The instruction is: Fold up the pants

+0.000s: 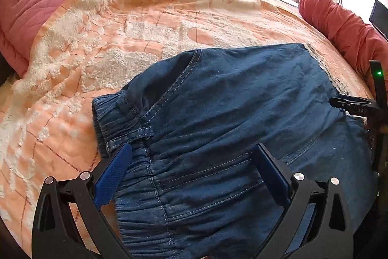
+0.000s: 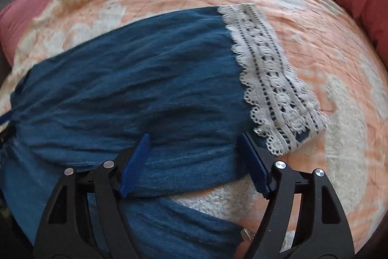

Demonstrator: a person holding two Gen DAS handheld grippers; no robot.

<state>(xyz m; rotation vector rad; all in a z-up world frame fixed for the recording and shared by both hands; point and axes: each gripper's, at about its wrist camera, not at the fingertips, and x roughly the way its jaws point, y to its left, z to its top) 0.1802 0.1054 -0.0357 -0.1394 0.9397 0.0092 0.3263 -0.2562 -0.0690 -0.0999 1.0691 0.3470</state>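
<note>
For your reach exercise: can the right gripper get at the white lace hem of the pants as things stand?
Probably yes. The right gripper stands open over the pants, and the lace hem lies bare beside it.

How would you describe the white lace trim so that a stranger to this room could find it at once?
Start at the bed's peach and white bedspread, where blue denim pants lie spread out. Follow the denim to the leg end just beyond the open right gripper. The lace trim edges it: the only white, scalloped, openwork band, unlike the plain denim and fluffy bedspread.
</note>
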